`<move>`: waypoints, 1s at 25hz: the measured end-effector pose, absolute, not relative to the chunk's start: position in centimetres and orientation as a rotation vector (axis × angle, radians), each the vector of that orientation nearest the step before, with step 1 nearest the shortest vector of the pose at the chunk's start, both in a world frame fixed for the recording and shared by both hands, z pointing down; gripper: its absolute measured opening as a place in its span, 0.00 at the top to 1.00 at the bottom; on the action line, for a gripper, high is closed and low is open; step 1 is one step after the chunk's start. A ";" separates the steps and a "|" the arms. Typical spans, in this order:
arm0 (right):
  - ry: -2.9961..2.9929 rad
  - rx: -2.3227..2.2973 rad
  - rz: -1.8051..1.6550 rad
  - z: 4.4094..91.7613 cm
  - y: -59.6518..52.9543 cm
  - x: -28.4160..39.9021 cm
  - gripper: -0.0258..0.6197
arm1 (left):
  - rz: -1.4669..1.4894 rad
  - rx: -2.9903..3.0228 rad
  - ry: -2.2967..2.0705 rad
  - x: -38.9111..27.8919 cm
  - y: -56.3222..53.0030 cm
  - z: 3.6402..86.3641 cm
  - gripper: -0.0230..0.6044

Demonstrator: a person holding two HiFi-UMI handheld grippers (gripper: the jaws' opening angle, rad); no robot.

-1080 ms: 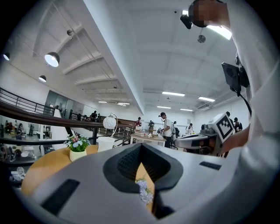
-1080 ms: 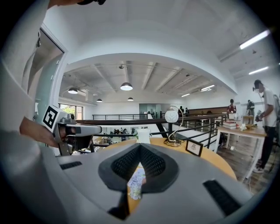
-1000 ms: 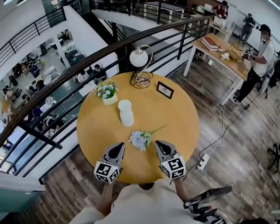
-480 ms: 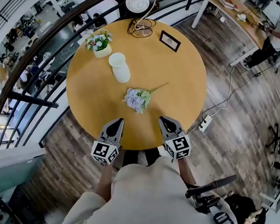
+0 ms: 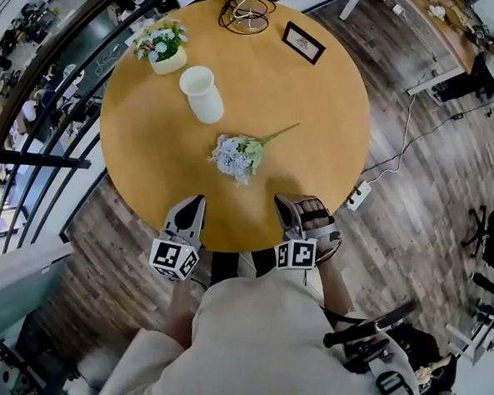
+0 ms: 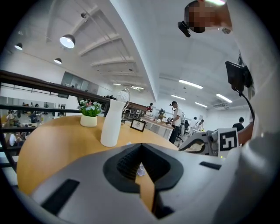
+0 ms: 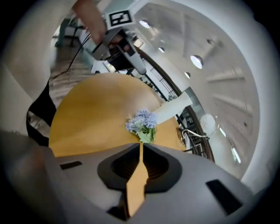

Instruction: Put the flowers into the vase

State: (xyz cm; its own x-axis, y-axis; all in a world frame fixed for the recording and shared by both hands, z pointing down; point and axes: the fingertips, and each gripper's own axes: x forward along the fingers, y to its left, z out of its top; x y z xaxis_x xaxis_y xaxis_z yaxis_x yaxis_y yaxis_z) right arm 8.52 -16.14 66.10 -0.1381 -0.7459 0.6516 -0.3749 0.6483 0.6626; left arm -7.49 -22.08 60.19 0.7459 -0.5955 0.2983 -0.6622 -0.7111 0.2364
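Head view: one round table (image 5: 141,153) is carrying one white vase (image 5: 202,95), one bunch of flowers (image 5: 233,156) lying flat near it but apart, one potted plant (image 5: 161,45) and one picture frame (image 5: 303,42). Two grippers, the left gripper (image 5: 195,202) and the right gripper (image 5: 285,205), are hovering at the near edge. Both are sitting lower than a second ago, and the right one has rolled over.

Left gripper view: the jaws are pressing together, holding nothing.

Right gripper view: the jaws are sitting closed and empty, pointing at the flowers.

A bunch of pale blue flowers (image 5: 235,156) with green leaves lies flat on the round desk (image 5: 318,122). The white vase (image 5: 202,95) stands upright nearby, not touching it.
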 end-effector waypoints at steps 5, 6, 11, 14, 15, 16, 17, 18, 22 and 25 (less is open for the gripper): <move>-1.747 0.795 -0.455 67.0 -17.5 7.9 0.90 | 0.283 2.599 -1.011 -8.6 -22.9 59.9 0.95; -1.748 0.783 -0.445 67.3 -17.8 7.9 0.88 | 0.280 2.599 -1.014 -8.6 -23.1 59.8 0.95; -1.737 0.710 -0.367 70.3 -19.6 8.5 0.66 | 0.276 2.590 -1.001 -8.1 -23.0 60.0 0.95; -1.719 0.639 -0.346 72.4 -21.5 9.0 0.54 | 0.275 2.582 -1.003 -8.1 -23.1 60.0 0.95; -1.713 0.621 -0.352 72.9 -22.3 9.2 0.53 | 0.277 2.580 -1.006 -8.1 -23.1 60.0 0.95; -1.706 0.605 -0.360 73.3 -23.2 9.4 0.53 | 0.279 2.579 -1.010 -8.2 -23.2 60.0 0.95; -1.697 0.593 -0.369 73.7 -24.1 9.6 0.53 | 0.280 2.577 -1.017 -8.4 -23.3 59.9 0.95; -1.688 0.583 -0.374 74.0 -25.1 9.9 0.53 | 0.280 2.573 -1.026 -8.6 -23.4 59.8 0.95; -1.672 0.562 -0.359 74.6 -28.1 10.5 0.53 | 0.281 2.553 -1.075 -9.6 -24.0 59.5 0.95; -1.654 0.518 -0.372 75.2 -29.3 10.5 0.53 | 0.278 2.532 -1.119 -10.4 -24.3 59.5 0.95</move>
State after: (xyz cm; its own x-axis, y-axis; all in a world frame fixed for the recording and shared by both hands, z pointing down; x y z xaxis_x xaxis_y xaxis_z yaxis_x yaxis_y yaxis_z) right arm 10.50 -29.32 75.17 -0.0983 -0.5326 0.8406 -0.1219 0.8448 0.5210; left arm -10.44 -24.32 59.45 0.6674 -0.6736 0.3176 -0.7439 -0.6229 0.2420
